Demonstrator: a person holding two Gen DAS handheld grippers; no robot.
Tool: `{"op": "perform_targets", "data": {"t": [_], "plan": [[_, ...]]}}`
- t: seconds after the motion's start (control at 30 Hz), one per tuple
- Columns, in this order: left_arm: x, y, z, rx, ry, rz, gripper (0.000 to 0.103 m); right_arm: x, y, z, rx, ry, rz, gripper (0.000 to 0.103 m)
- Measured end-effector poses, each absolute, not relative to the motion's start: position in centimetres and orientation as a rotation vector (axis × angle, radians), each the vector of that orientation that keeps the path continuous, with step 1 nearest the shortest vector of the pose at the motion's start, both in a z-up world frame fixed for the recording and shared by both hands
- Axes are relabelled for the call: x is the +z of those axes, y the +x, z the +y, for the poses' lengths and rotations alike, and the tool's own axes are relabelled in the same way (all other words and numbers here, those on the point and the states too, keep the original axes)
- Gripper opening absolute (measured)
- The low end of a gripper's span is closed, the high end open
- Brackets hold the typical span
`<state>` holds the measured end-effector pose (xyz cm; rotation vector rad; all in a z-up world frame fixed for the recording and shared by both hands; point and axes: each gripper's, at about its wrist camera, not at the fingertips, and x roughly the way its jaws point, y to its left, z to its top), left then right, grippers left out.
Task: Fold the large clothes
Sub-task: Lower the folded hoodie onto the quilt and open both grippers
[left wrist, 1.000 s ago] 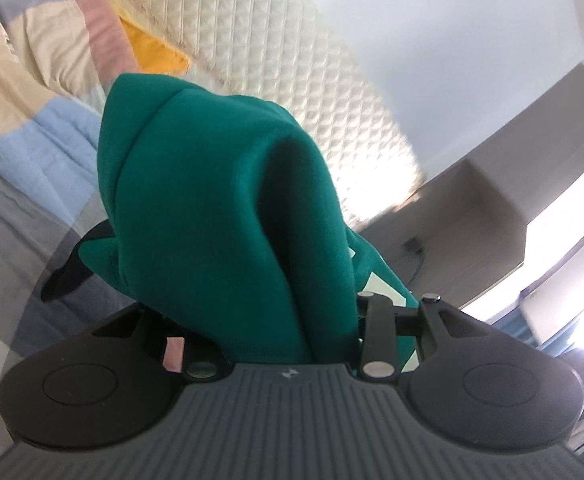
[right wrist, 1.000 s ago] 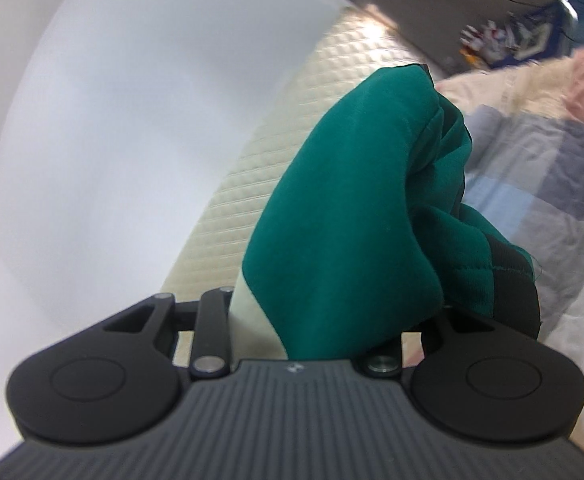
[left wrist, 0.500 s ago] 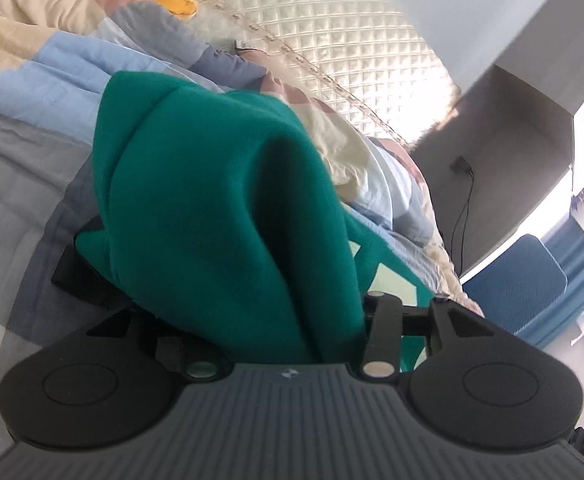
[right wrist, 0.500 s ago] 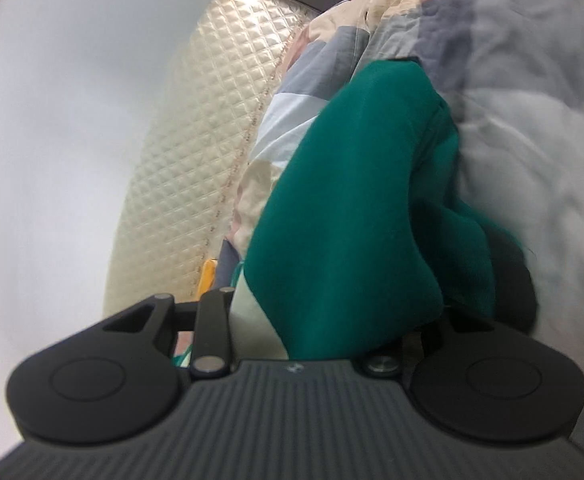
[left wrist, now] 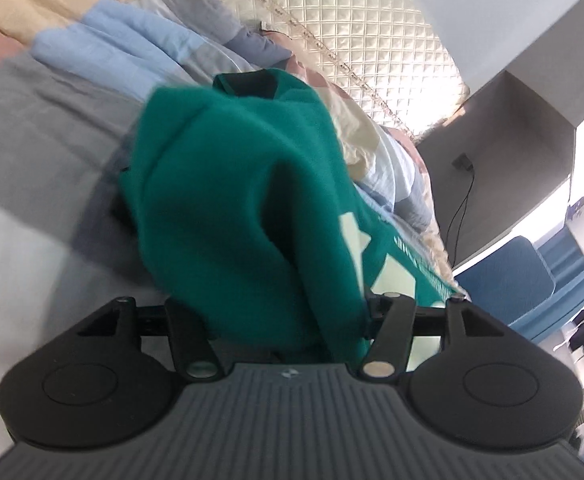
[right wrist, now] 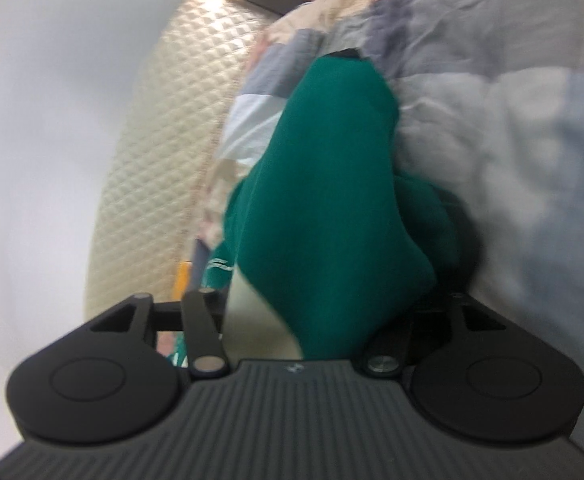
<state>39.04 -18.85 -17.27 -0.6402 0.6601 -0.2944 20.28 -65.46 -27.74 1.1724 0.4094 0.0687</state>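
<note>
The green top (left wrist: 232, 200) is lying bunched on the bed's patchwork quilt (left wrist: 44, 128), by the padded headboard (left wrist: 372, 32) — a blue chair (left wrist: 508, 276) is standing beyond. The cloth is hiding both left tongs (left wrist: 288, 320) and right tongs (right wrist: 312, 320); their jaws have just been opening around it, and the grip is too hidden to tell. Earlier the top was hanging higher.

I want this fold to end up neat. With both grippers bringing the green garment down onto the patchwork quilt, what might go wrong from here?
1. The green fleece garment is bunched thickly in the left gripper, whose jaws have just been opening; it may drop in a lump.
2. The right gripper has been opening too, so uneven release could skew the fold.
3. The rumpled patchwork quilt could leave creases.
</note>
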Motion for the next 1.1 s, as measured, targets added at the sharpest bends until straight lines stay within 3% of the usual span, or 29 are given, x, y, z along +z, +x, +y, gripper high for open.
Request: {"op": "perform_targets", "data": {"t": [0.2, 0.47, 0.7, 0.87, 1.1], "plan": [[-11.9, 33.1, -17.6, -0.281, -0.496, 0.6, 0.066, -23.1, 13.8, -67.0, 0.029, 1.126, 0.349, 0.06], [2.6, 23.9, -19.1, -0.338, -0.35, 0.445, 0.066, -9.4, 7.4, -65.1, 0.142, 1.018, 0.16, 0.06], [11.8, 15.0, -20.0, -0.355, -0.21, 0.352, 0.066, 0.6, 1.7, -59.9, 0.249, 0.823, 0.104, 0.06], [14.5, 8.6, -19.6, -0.343, -0.108, 0.319, 0.066, 4.3, -3.2, -55.4, 0.266, 0.646, 0.1, 0.06], [13.3, 2.1, -18.0, -0.344, -0.035, 0.303, 0.066, 2.9, -9.4, -49.8, 0.25, 0.424, 0.121, 0.06]]}}
